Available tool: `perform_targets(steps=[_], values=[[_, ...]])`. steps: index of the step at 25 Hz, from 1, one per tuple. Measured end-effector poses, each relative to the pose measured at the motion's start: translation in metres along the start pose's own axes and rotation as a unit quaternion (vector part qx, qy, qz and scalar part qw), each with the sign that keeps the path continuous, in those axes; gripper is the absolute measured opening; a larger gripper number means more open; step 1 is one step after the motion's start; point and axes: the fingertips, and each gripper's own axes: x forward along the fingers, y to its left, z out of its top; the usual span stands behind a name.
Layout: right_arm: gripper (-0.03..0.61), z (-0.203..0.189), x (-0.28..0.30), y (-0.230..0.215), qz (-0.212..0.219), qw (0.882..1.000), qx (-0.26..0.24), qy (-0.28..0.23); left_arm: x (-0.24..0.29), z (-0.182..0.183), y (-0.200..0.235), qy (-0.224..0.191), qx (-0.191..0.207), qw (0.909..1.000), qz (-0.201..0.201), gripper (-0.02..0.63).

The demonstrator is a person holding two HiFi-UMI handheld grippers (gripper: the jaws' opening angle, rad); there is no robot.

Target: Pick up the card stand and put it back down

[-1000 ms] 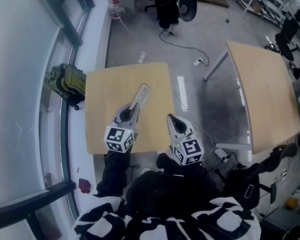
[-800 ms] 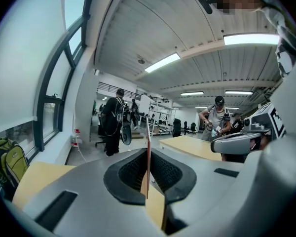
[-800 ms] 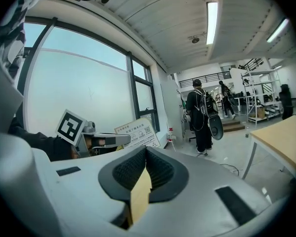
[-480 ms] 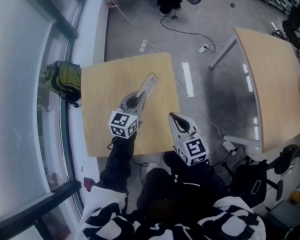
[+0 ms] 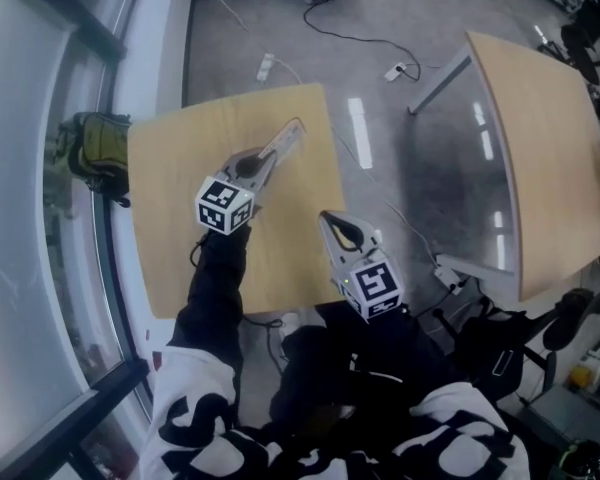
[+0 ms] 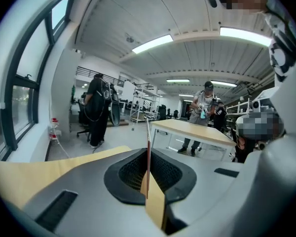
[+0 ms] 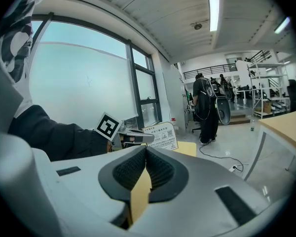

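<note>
From the head view, the left hand-held gripper (image 5: 263, 165) reaches out over the pale wooden counter (image 5: 180, 258) with the card stand (image 5: 285, 140) sticking out past its tips toward the counter's far edge; here the stand is only a thin pale sliver. The left gripper view shows the grip itself: the jaws are shut on the stand, which is seen edge-on as a narrow upright strip rising between the dark ribbed pads. The right gripper view is the only one that shows the stand's face, a white printed card with a small square code, tilted and held at its lower edge by the left tips, above the counter's near corner. Whether its base touches the wood cannot be told from any view. The right hand-held gripper (image 5: 328, 220) hangs near the counter's front edge, apart from the stand; its own view shows the pads pressed together with nothing between them. The head view alone takes in the green bag (image 5: 90, 153) by the window and the second table (image 5: 540, 148) to the right, while both gripper views show a person in dark clothes (image 7: 207, 110) standing far off.
</note>
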Motion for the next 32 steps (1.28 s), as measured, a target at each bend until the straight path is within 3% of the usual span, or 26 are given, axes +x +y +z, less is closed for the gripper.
perform_targets(steps=[6, 12, 16, 19, 26, 29, 32], values=[[0.006, -0.014, 0.015, -0.018, -0.003, 1.000, 0.006, 0.009, 0.034, -0.018, 0.009, 0.034, 0.026, 0.9966, -0.070, 0.017], [0.006, -0.025, 0.024, -0.031, -0.004, 1.000, 0.010, 0.019, 0.062, -0.028, 0.014, 0.057, 0.031, 0.9874, -0.144, 0.017], [0.006, -0.027, 0.024, -0.037, -0.004, 1.000, 0.011, 0.020, 0.068, -0.033, -0.003, 0.066, 0.042, 0.9687, -0.236, 0.017], [0.006, -0.030, 0.021, -0.043, -0.007, 1.000, 0.014, 0.019, 0.074, -0.040, -0.011, 0.094, 0.058, 0.9552, -0.274, 0.017], [0.006, -0.037, 0.017, -0.048, -0.009, 0.999, 0.020, 0.025, 0.080, -0.041, -0.015, 0.113, 0.047, 0.9368, -0.327, 0.017], [0.006, -0.039, 0.015, -0.048, -0.010, 0.999, 0.019, 0.026, 0.082, -0.040, -0.013, 0.118, 0.045, 0.9378, -0.324, 0.017], [0.006, -0.038, 0.014, -0.046, -0.010, 0.999, 0.020, 0.025, 0.082, -0.040, -0.008, 0.117, 0.036, 0.9454, -0.302, 0.021]])
